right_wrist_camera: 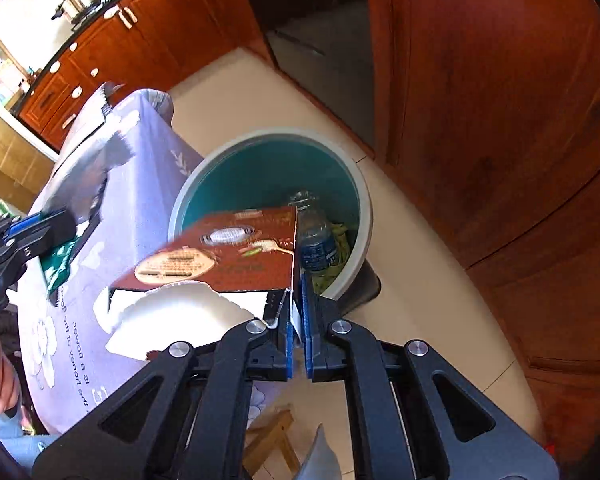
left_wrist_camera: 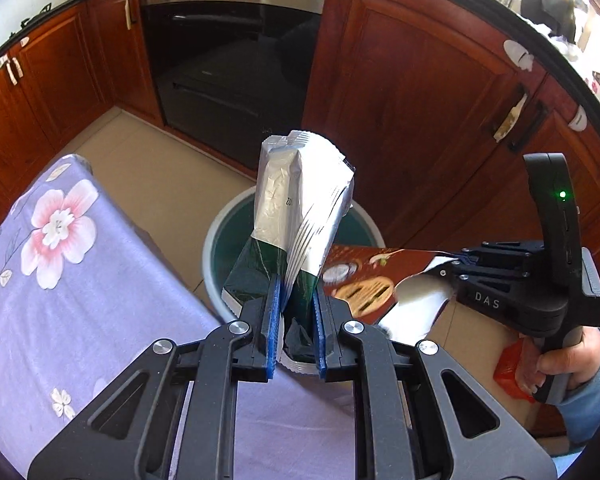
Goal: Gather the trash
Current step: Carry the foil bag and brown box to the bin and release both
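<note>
My left gripper [left_wrist_camera: 296, 300] is shut on a silver and dark green foil snack bag [left_wrist_camera: 296, 200], held upright above the near rim of a round bin [left_wrist_camera: 212, 248] with a teal inside. My right gripper [right_wrist_camera: 298, 308] is shut on the edge of a torn brown cardboard box [right_wrist_camera: 220, 256], held flat over the bin [right_wrist_camera: 260, 140]. The box [left_wrist_camera: 364, 280] and right gripper [left_wrist_camera: 460, 260] show at the right of the left wrist view. The left gripper [right_wrist_camera: 56, 224] and the foil bag [right_wrist_camera: 84, 172] show at the left of the right wrist view. A plastic water bottle [right_wrist_camera: 316, 236] and green wrappers [right_wrist_camera: 340, 244] lie inside the bin.
A table with a lilac flowered cloth [left_wrist_camera: 80, 280] stands left of the bin on the beige tiled floor [left_wrist_camera: 160, 168]. Brown wooden cabinets [left_wrist_camera: 420, 100] and a black oven [left_wrist_camera: 236, 60] are behind. A wooden stool [right_wrist_camera: 272, 440] is under the table's edge.
</note>
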A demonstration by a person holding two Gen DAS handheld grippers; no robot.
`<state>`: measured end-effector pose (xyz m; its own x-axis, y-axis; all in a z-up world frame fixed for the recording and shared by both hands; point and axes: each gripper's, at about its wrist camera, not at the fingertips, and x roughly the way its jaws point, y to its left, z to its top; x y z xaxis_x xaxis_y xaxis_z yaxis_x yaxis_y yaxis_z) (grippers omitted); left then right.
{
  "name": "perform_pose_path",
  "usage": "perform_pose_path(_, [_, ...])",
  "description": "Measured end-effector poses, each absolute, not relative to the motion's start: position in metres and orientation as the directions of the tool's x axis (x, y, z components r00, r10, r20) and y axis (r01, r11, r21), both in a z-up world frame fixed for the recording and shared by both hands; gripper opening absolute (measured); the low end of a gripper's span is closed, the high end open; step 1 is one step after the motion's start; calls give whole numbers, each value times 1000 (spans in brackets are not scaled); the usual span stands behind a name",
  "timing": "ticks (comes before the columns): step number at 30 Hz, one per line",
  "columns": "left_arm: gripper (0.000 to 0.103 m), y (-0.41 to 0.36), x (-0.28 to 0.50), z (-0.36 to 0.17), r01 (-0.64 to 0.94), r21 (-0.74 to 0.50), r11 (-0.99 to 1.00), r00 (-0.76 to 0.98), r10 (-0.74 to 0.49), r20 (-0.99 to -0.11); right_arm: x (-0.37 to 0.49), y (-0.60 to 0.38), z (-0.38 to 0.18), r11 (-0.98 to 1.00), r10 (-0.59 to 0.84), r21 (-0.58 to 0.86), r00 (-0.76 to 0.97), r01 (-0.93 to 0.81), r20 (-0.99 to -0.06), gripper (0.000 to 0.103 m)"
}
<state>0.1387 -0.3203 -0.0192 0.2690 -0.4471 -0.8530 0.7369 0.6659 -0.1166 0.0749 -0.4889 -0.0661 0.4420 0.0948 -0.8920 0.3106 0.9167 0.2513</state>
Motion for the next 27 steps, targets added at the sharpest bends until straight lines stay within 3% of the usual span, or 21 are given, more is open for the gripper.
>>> perform_pose_path(1, [15, -325, 140, -21, 739, -120, 663, 263, -448, -854, 77, -489, -65, 919, 91, 247, 444, 307, -891, 11])
perform_pose_path(3, [15, -333, 142, -25, 743, -124, 658, 253, -448, -858, 81, -490, -66, 922, 92, 244, 442, 300, -892, 33])
perform_pose_path(4, [15, -336, 144, -27, 744, -125, 656, 249, -447, -859, 84, -492, -65, 923, 87, 241, 449, 300, -890, 50])
perform_pose_path(5, [15, -339, 145, -29, 744, -126, 656, 247, -446, -861, 88, -491, -63, 925, 78, 236, 458, 298, -886, 58])
perform_pose_path(8, [15, -344, 151, -35, 737, -134, 662, 238, -440, -866, 93, -492, -61, 928, 61, 227, 481, 295, -875, 70])
perform_pose_path(17, [15, -346, 166, -57, 721, -139, 679, 217, -412, -885, 97, -495, -58, 921, 19, 210, 501, 327, -865, 80])
perform_pose_path(19, [15, -350, 169, -60, 723, -141, 677, 211, -410, -888, 95, -500, -60, 914, 16, 216, 500, 344, -866, 86])
perform_pose_path(23, [16, -362, 169, -69, 737, -136, 662, 196, -401, -895, 93, -507, -63, 898, 23, 236, 496, 372, -868, 87])
perform_pose_path(27, [27, -369, 166, -79, 743, -151, 652, 169, -402, -900, 89, -514, -61, 882, 33, 258, 493, 395, -869, 90])
